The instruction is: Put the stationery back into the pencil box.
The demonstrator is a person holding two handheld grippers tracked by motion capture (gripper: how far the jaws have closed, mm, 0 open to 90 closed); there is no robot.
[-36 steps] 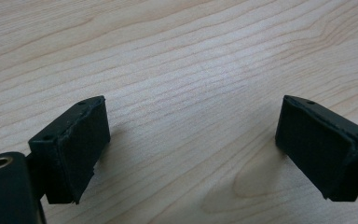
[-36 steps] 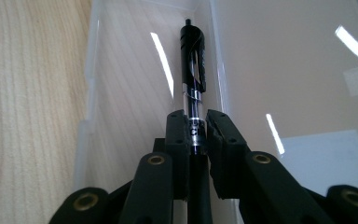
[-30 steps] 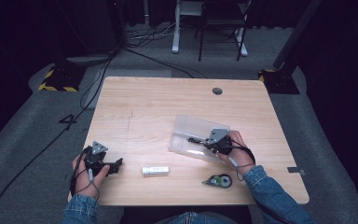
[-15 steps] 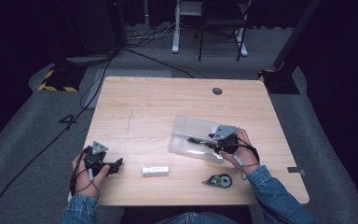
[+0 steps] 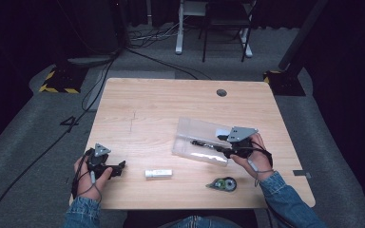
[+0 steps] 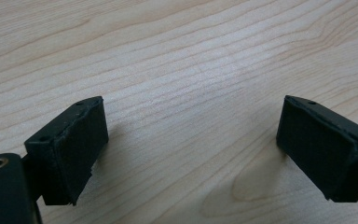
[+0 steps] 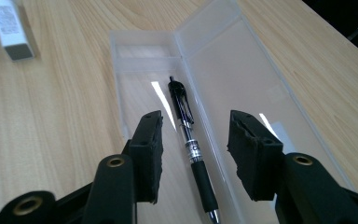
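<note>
Right gripper view: right claw (image 7: 195,156) spread, jaws either side of black pen (image 7: 190,144), not touching it. Pen lying flat in tray half of clear plastic case (image 7: 242,74), lid folded open on tabletop (image 7: 56,121). White eraser (image 7: 10,29) well apart, far corner. High view: left claw (image 5: 120,167) near front-left tabletop edge, spread over bare wood. Correction tape (image 5: 223,184) near front edge, just in front of case.
</note>
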